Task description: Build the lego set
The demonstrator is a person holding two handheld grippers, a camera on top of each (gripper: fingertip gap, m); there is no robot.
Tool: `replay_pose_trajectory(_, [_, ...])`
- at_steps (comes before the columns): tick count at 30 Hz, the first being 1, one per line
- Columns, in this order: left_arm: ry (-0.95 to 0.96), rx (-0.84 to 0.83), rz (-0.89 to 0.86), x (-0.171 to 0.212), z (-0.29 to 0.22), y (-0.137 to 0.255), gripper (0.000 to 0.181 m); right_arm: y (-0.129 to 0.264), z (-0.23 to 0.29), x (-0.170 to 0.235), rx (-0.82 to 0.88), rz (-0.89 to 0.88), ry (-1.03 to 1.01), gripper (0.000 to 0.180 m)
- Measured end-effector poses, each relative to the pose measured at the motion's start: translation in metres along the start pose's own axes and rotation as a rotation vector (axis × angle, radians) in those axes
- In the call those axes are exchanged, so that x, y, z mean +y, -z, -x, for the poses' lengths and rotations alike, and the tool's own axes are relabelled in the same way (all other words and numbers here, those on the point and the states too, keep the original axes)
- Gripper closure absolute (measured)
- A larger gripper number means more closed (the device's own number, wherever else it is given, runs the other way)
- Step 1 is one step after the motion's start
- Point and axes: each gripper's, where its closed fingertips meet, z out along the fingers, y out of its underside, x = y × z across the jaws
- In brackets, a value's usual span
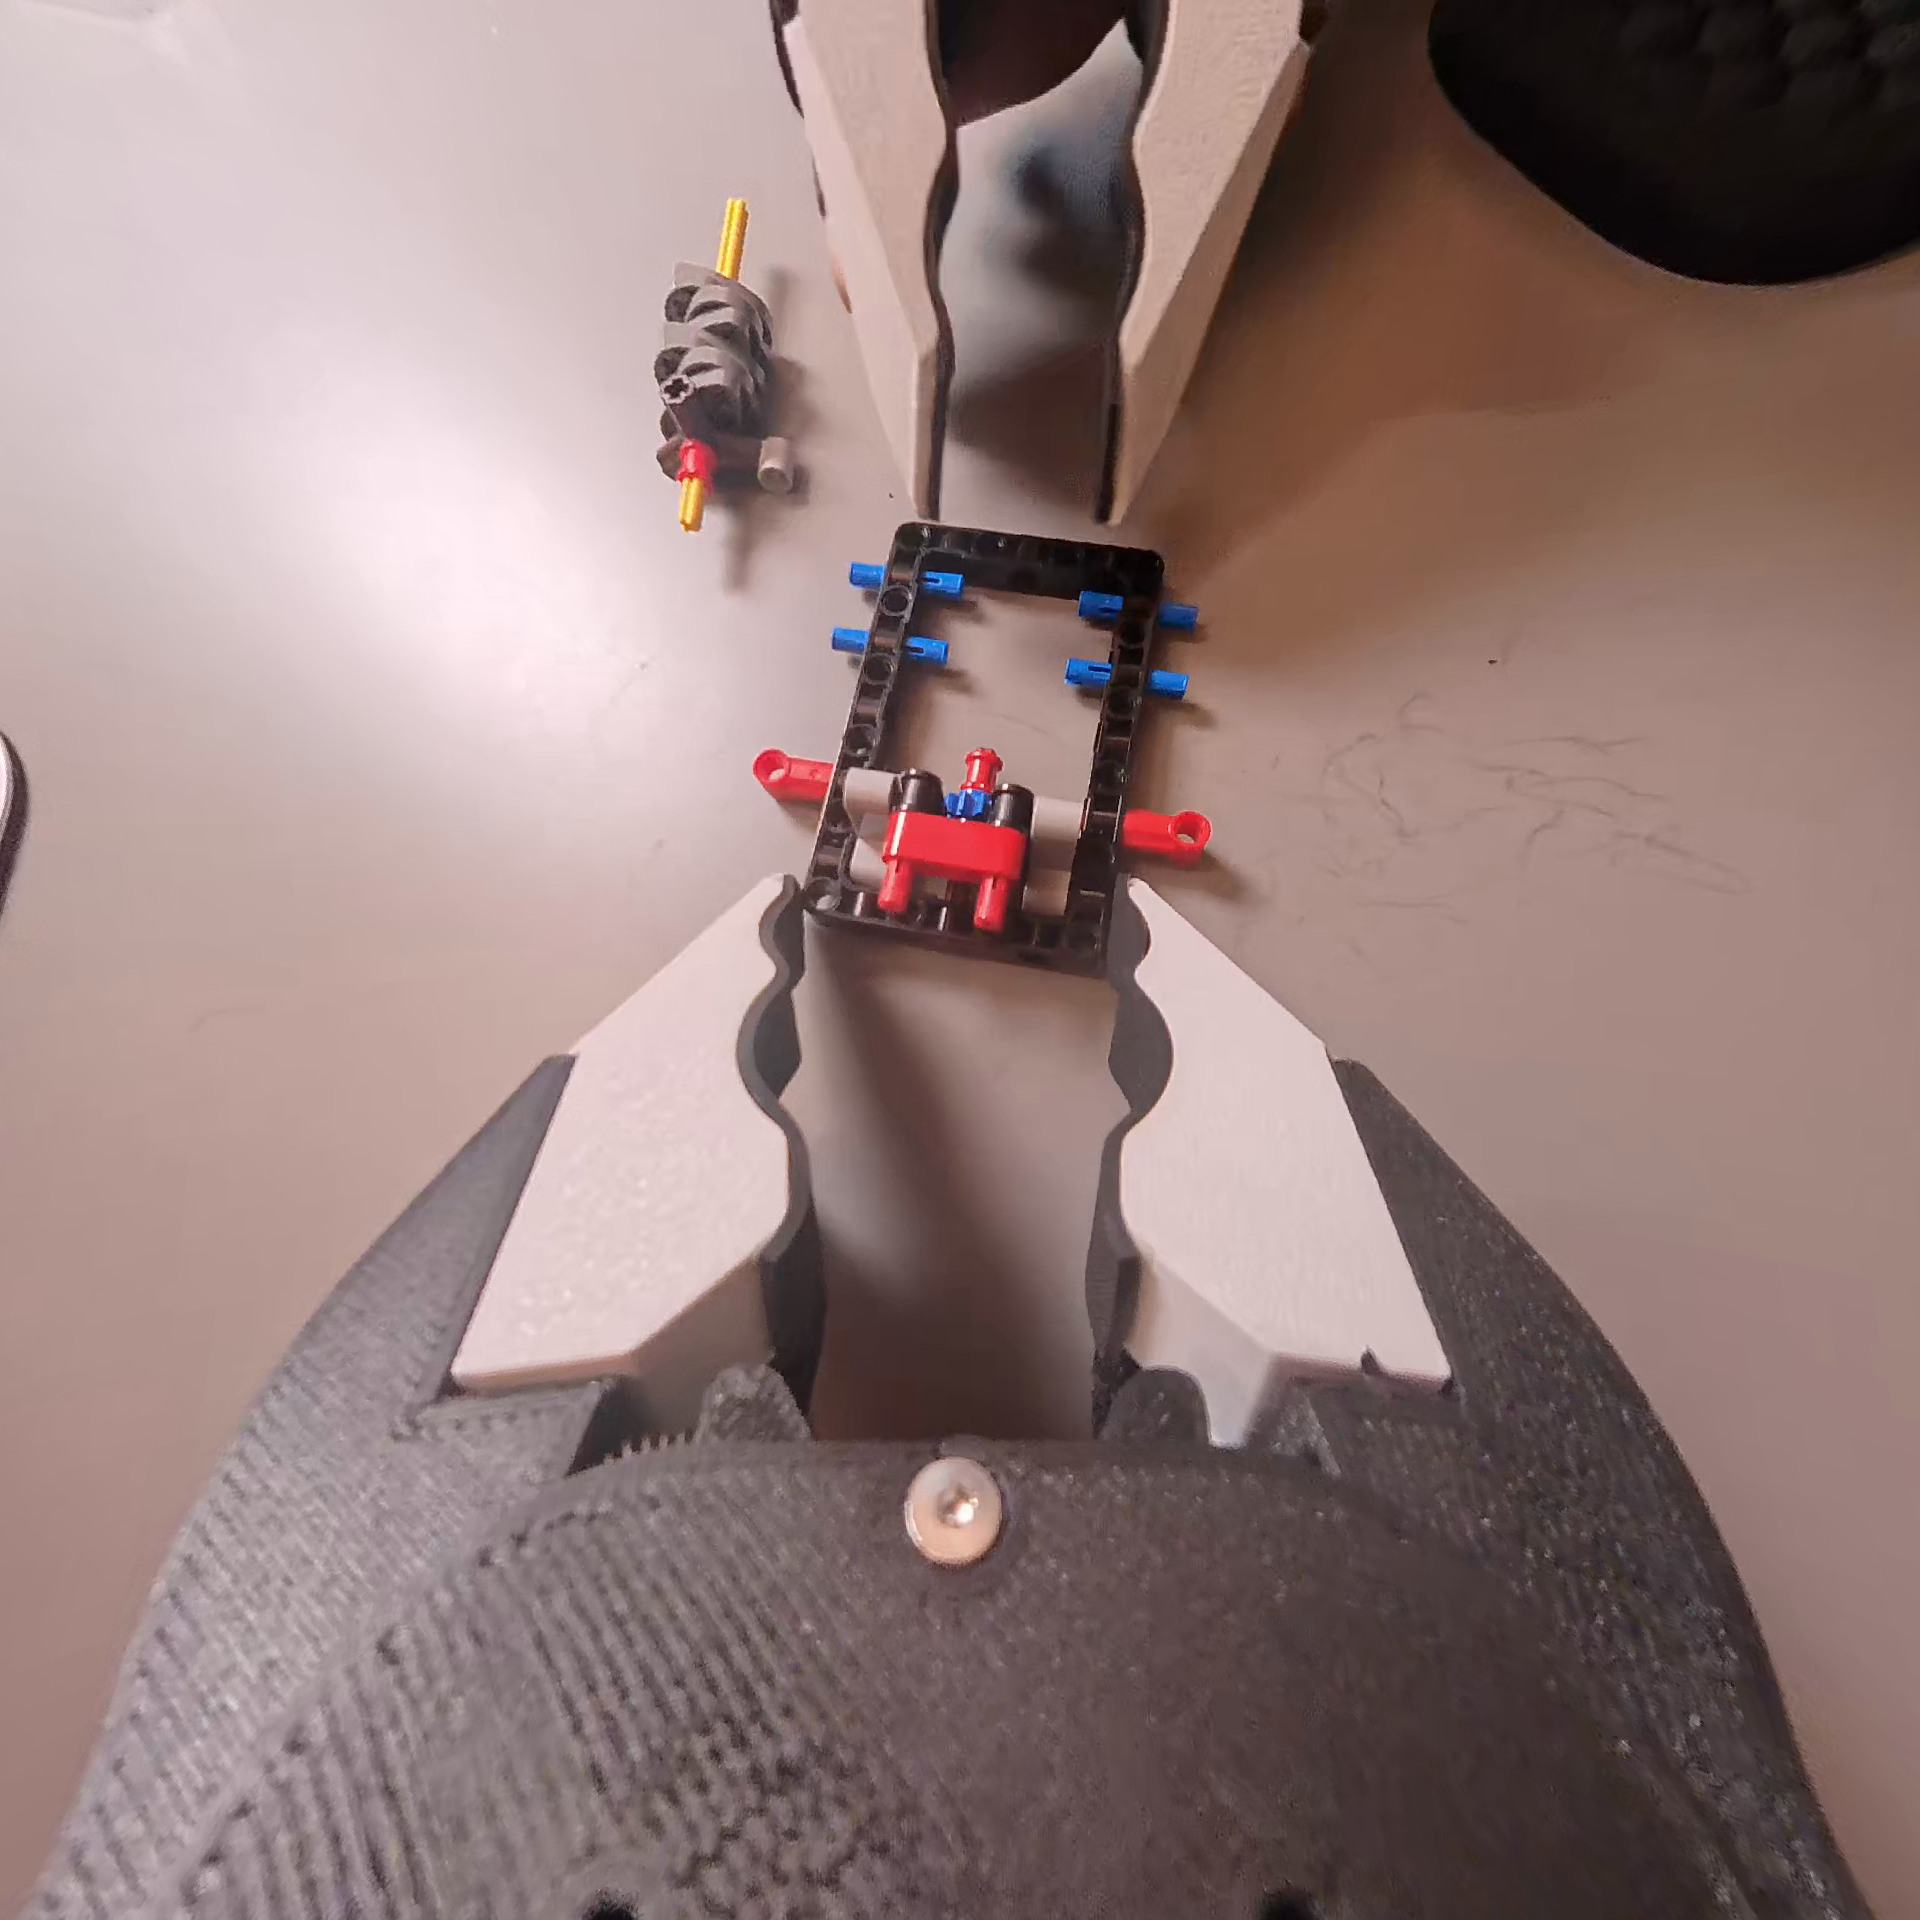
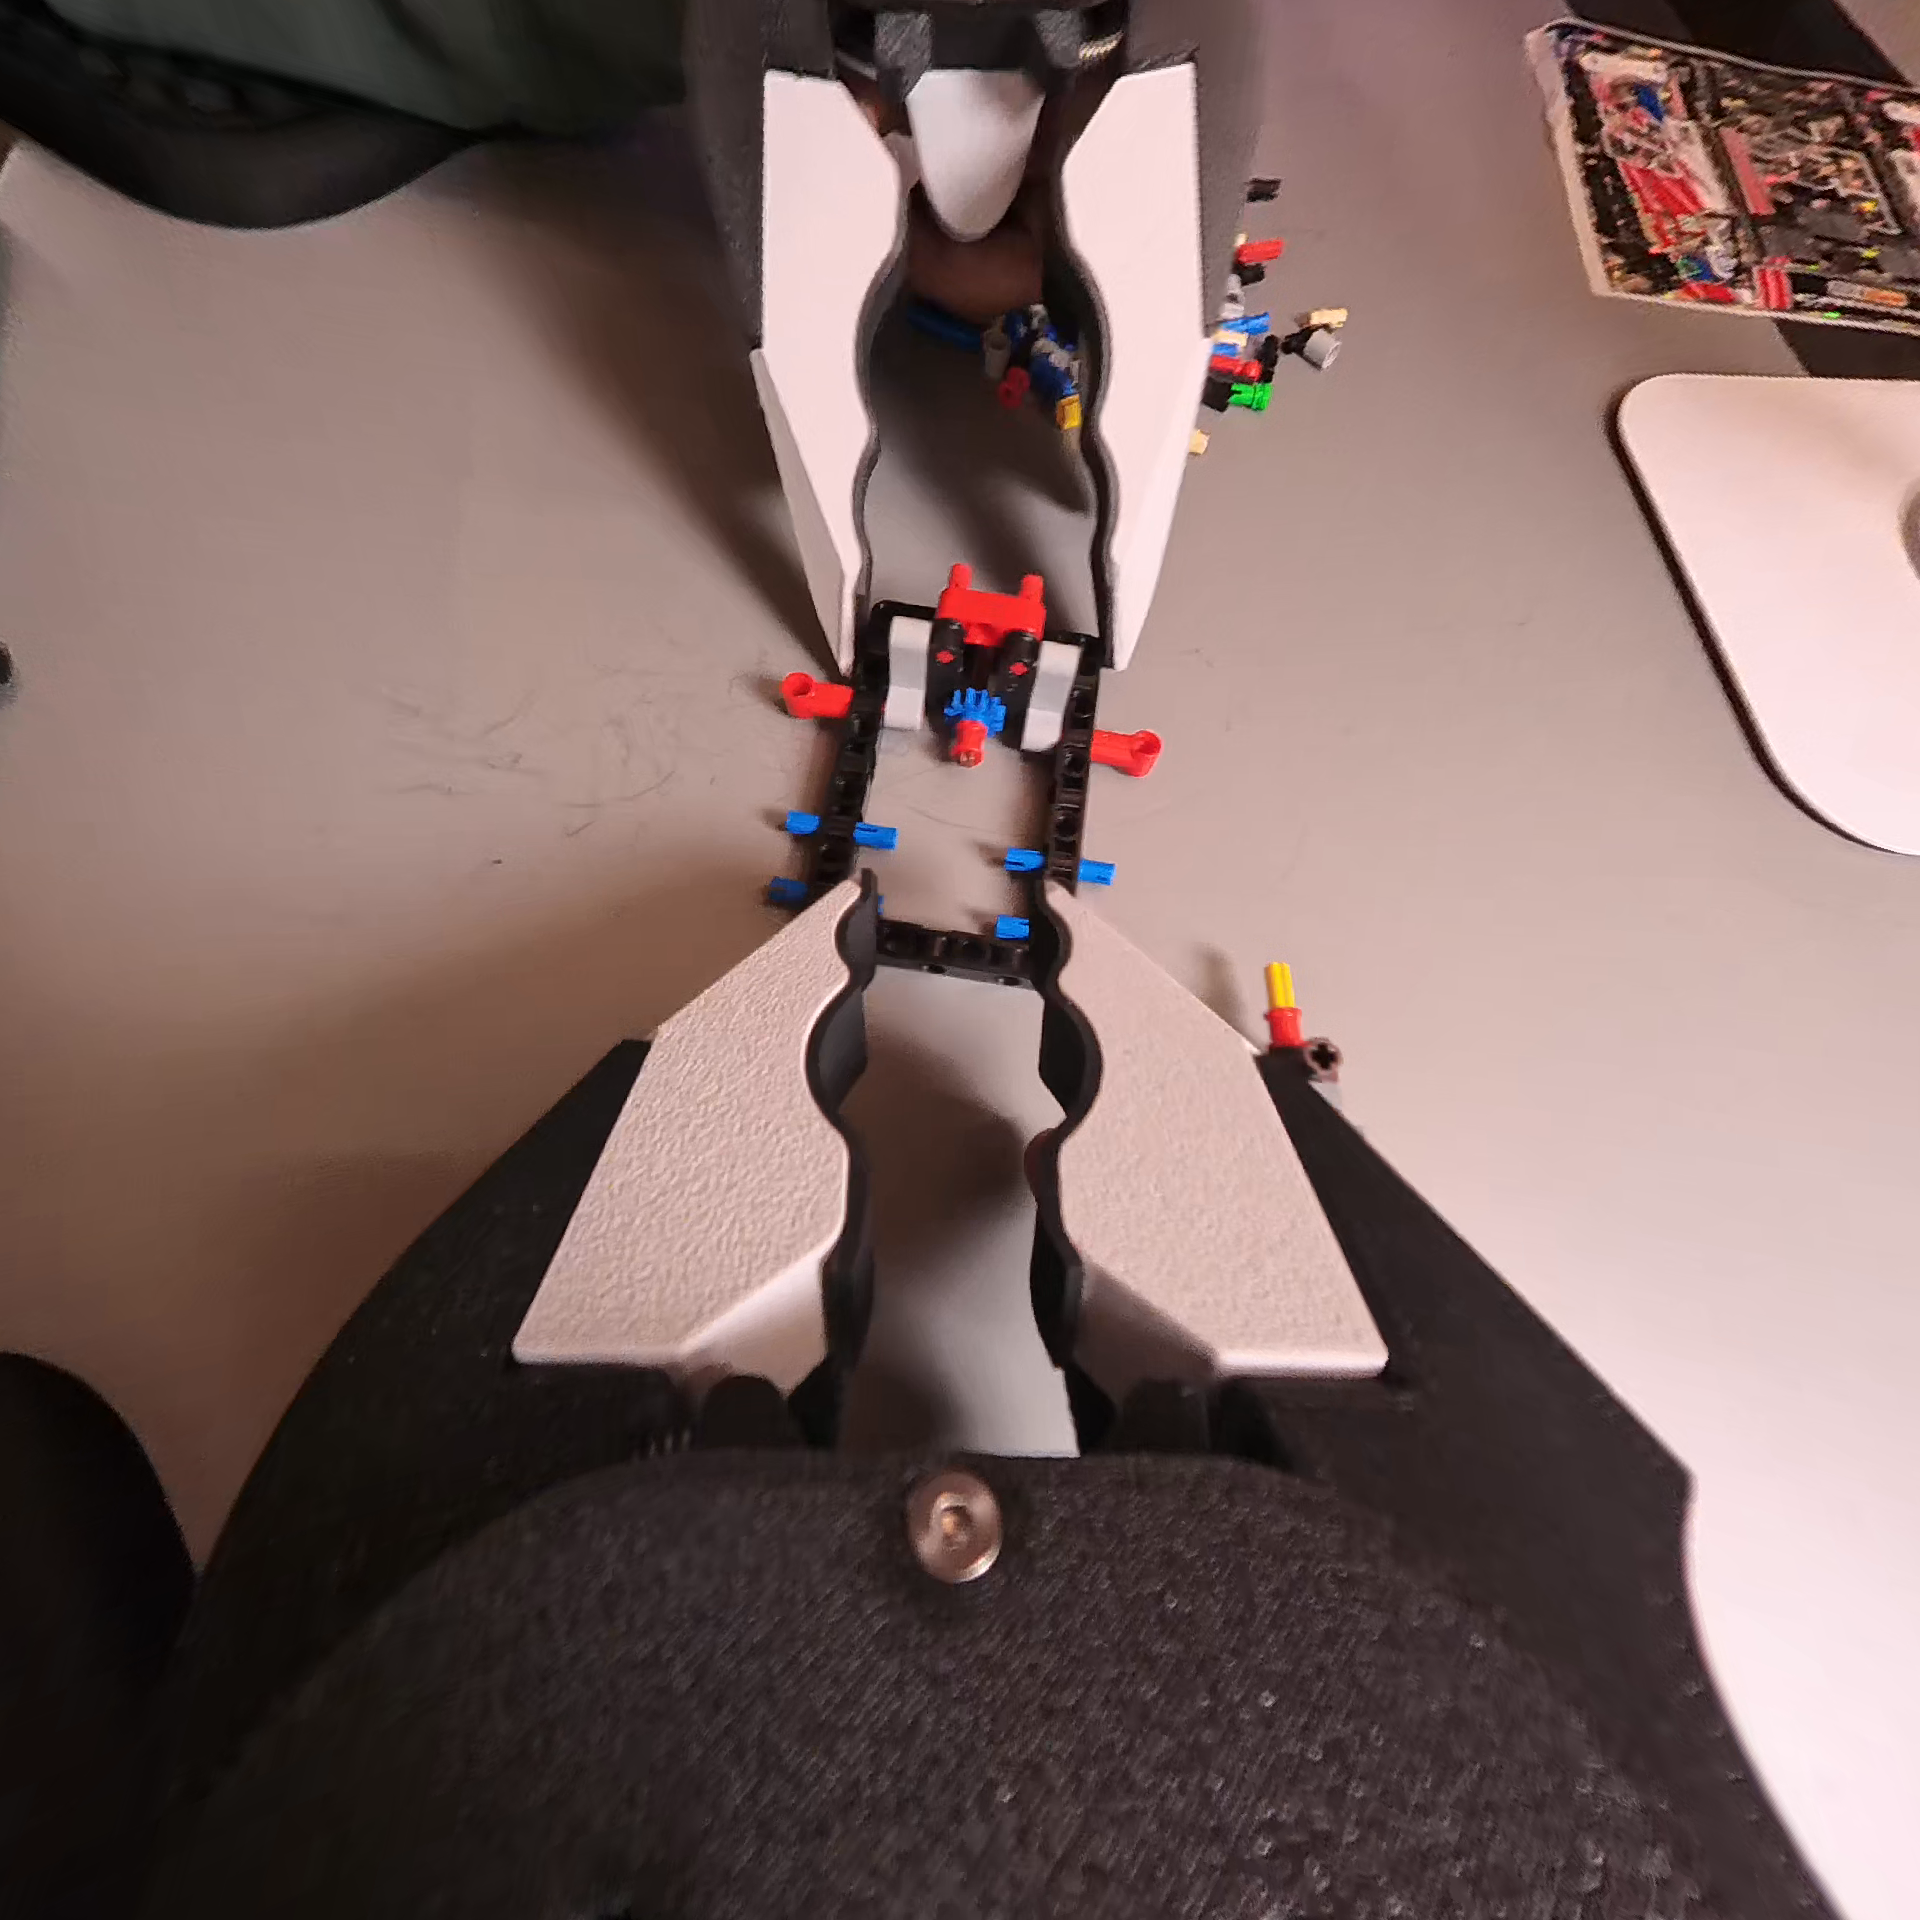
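A black rectangular Lego frame [image 1: 883, 665] lies flat on the grey table. It carries several blue pins, a red pin on each long side, and a red, grey and black block with a small blue gear [image 1: 951, 847] at one end. My left gripper [image 1: 961, 904] is open, with its fingertips on either side of the end that holds the block, close to the corners. My right gripper [image 2: 956, 894] is open more narrowly and empty. Its fingertips sit over the corners of the opposite end of the frame [image 2: 1070, 810]. Each gripper shows at the top of the other's view.
A grey gear stack on a yellow axle [image 1: 717, 374] lies beside the frame, half hidden in the right wrist view [image 2: 1294, 1023]. A pile of loose parts [image 2: 1247, 332], an instruction booklet [image 2: 1745, 177] and a white stand base [image 2: 1787, 582] lie farther off. One gripper's finger ends stand about 7 cm off the other's.
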Motion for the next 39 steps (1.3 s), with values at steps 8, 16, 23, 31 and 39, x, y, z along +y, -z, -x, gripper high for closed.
replay_pose_trajectory(8, [-0.009, -0.017, 0.029, 0.002, 0.0, 0.002, 0.123, -0.015, 0.017, 0.003, -0.016, 0.111, 0.07, 0.147])
replay_pose_trajectory(16, [-0.003, -0.043, 0.028, 0.004, 0.006, 0.005, 0.123, -0.021, 0.026, 0.0, -0.033, 0.166, 0.063, 0.161])
replay_pose_trajectory(23, [-0.015, -0.047, 0.022, 0.003, 0.006, 0.005, 0.122, -0.025, 0.029, -0.002, -0.043, 0.179, 0.056, 0.156])
replay_pose_trajectory(31, [-0.026, -0.049, 0.016, 0.001, 0.005, 0.006, 0.123, -0.026, 0.02, 0.003, 0.016, 0.235, 0.039, 0.174])
replay_pose_trajectory(39, [0.011, -0.181, 0.0, 0.0, 0.031, 0.023, 0.13, -0.031, 0.008, -0.005, 0.123, 0.198, -0.166, 0.173])
